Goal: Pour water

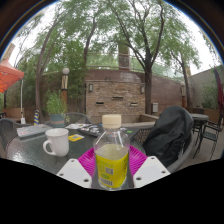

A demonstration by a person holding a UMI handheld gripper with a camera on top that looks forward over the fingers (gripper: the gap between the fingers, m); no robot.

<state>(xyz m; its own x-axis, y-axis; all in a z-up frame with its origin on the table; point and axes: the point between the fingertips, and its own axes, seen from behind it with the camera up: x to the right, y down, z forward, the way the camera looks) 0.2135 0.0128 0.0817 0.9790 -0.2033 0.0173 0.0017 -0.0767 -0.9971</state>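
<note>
Tongs [112, 172] grip a ribbed clear plastic bottle [111, 158].

An outdoor patio: trees [100, 40], a stone wall [113, 95], tables [40, 150] and chairs [165, 135].

Outdoors in daylight: tall trees [95, 35] overhead, a brick wall [115, 98] beyond, a dark chair [168, 135] beside the table [35, 152]
</note>
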